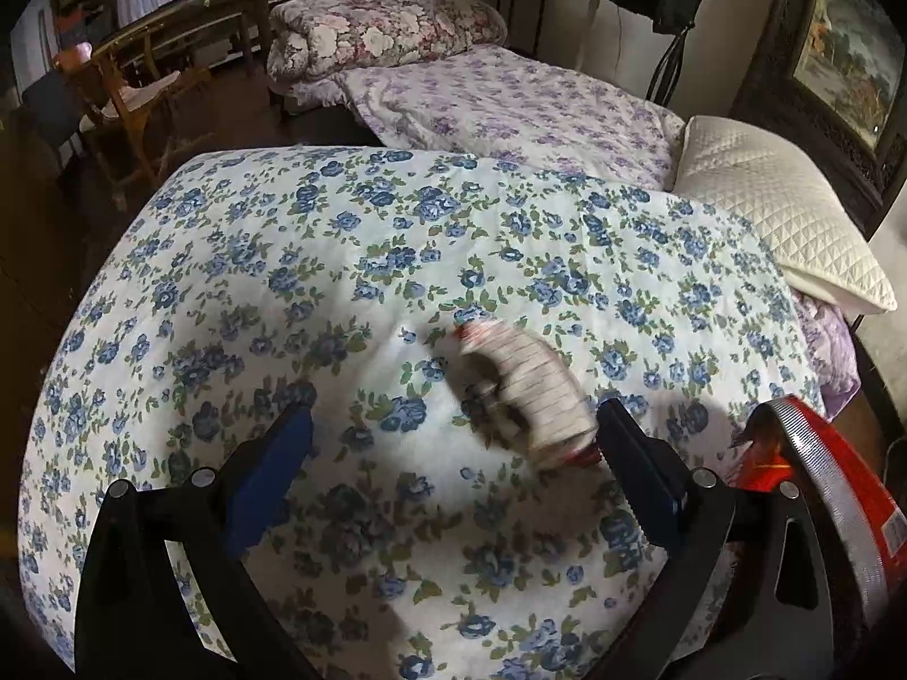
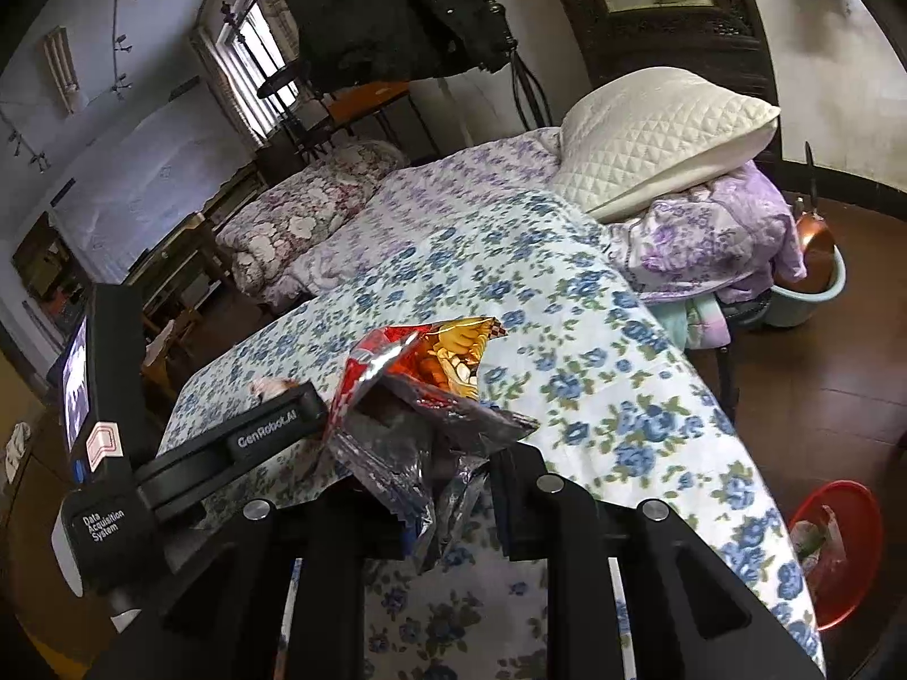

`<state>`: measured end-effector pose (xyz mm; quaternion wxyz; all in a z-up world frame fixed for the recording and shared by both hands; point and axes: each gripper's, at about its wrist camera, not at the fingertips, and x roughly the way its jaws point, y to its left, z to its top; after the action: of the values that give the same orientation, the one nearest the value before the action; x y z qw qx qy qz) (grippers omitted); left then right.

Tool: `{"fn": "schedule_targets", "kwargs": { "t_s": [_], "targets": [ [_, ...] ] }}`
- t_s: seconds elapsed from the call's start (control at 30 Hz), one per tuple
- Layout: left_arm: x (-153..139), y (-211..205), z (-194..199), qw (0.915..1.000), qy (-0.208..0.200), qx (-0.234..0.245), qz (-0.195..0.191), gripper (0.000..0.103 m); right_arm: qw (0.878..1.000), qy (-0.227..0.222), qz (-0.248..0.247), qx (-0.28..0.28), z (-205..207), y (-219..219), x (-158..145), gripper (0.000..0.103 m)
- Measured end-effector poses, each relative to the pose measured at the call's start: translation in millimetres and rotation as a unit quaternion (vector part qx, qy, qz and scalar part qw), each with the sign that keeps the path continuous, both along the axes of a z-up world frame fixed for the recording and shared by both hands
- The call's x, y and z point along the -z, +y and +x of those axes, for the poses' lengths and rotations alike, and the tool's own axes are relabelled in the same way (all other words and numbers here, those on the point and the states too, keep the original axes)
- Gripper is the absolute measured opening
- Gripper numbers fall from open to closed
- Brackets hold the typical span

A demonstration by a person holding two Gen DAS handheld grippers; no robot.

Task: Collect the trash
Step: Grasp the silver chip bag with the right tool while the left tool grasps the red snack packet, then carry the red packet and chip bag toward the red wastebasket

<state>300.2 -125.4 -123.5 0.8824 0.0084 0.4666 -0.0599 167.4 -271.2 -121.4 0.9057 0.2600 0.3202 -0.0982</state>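
Trash here is two things on a bed (image 1: 238, 260) spread with a blue-flowered quilt: a crumpled wrapper (image 1: 524, 391) and a snack bag (image 2: 419, 396).

In the left wrist view the wrapper is smeared by blur; all that can be made out is a pale, finely lined body with red at both ends, and what kind of packet it is cannot be told. It lies near the middle of the quilt, between the fingers of the left tongs (image 1: 453, 439) and closer to the right-hand finger, which its near red end seems to touch. The left-hand finger stands well apart from it, so these tongs are wide and grip nothing. Its long axis runs slantwise, from the far red end down to the near one by that finger. At the right edge of this view a red shape with a silvery band is cut off by the frame.

In the right wrist view the right tongs (image 2: 448, 510) are narrow, pinching the crinkled silver lower end of the snack bag, though the pads themselves are hidden behind the foil. The bag stands upright above the quilt, long axis roughly vertical, torn red-and-yellow mouth pointing up and away. The left device's black body covers most of the wrapper there. A red bin (image 2: 850, 515) stands on the floor beyond the bed's right edge, partly cut off.
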Motion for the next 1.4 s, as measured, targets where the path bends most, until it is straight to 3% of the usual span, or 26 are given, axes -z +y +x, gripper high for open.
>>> {"fn": "schedule_targets", "kwargs": {
  "t_s": [0.17, 0.27, 0.33, 0.43, 0.53, 0.67, 0.77, 0.9, 1.1, 1.4],
  "targets": [
    [-0.6, -0.2, -1.9, 0.9999, -0.008, -0.007, 0.001, 0.092, 1.000, -0.001, 0.000, -0.004, 0.7, 0.1, 0.3, 0.022],
    [-1.6, -0.1, -3.3, 0.9995, -0.018, -0.008, 0.023, 0.071, 1.000, -0.002, 0.007, -0.001, -0.2, -1.8, 1.0, 0.023],
    [-3.1, 1.8, -3.4, 0.9992, -0.025, -0.004, 0.030, 0.052, 1.000, -0.003, 0.009, 0.001, -0.6, -2.4, 1.2, 0.023],
    [-5.2, 11.6, -4.1, 0.9992, -0.026, 0.005, 0.030, 0.035, 1.000, -0.007, 0.008, -0.002, -0.1, -1.2, 0.6, 0.023],
    [-7.8, 26.5, -6.6, 0.9992, -0.019, 0.004, 0.034, 0.033, 1.000, -0.011, 0.004, -0.006, -0.6, 1.6, -0.9, 0.023],
    [-24.5, 62.1, -20.8, 0.9991, -0.003, -0.034, -0.027, 0.033, 1.000, -0.018, -0.005, -0.011, -4.4, 5.4, -4.6, 0.023],
    [-51.7, 87.0, -46.5, 0.9957, -0.019, -0.043, -0.079, 0.033, 0.999, -0.023, -0.014, -0.017, -11.8, 10.4, -9.9, 0.023],
    [-79.7, 106.6, -93.1, 0.9929, -0.047, -0.033, -0.104, 0.033, 0.999, -0.032, -0.025, -0.028, -31.3, 19.8, -20.2, 0.023],
    [-80.5, 122.6, -139.6, 0.9933, -0.040, -0.028, -0.105, 0.033, 0.998, -0.026, -0.023, -0.049, -63.9, 30.9, -30.5, 0.023],
    [-77.5, 107.0, -171.0, 0.9947, -0.041, 0.004, -0.094, 0.033, 0.997, -0.030, -0.034, -0.067, -115.3, 32.2, -63.4, 0.023]
  ]
}}
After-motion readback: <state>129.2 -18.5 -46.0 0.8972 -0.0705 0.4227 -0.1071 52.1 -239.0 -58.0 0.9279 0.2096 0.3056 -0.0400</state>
